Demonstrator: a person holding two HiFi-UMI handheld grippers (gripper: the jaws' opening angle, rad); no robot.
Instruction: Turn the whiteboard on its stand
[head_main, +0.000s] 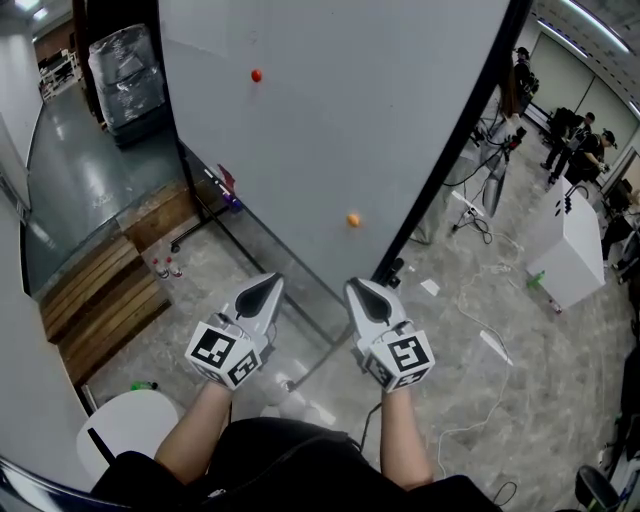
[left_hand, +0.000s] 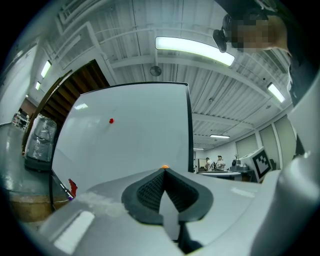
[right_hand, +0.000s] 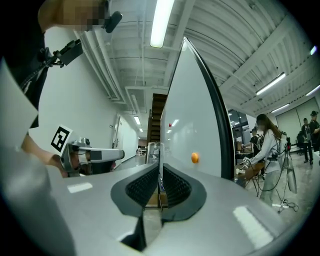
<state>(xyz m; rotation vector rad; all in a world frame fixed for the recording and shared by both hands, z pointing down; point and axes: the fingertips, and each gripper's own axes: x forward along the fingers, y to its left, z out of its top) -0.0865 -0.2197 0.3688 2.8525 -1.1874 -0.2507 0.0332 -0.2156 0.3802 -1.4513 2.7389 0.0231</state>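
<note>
My right gripper (head_main: 366, 293) is pinched nearly closed on the lower edge of the whiteboard (head_main: 340, 120), which fills the upper centre of the frame. My left gripper (head_main: 262, 290), at lower centre, has its tips together and holds nothing.

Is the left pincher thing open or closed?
Closed. In the left gripper view the left gripper's jaw tips meet with nothing between them; the whiteboard stands beyond, untouched.
</note>
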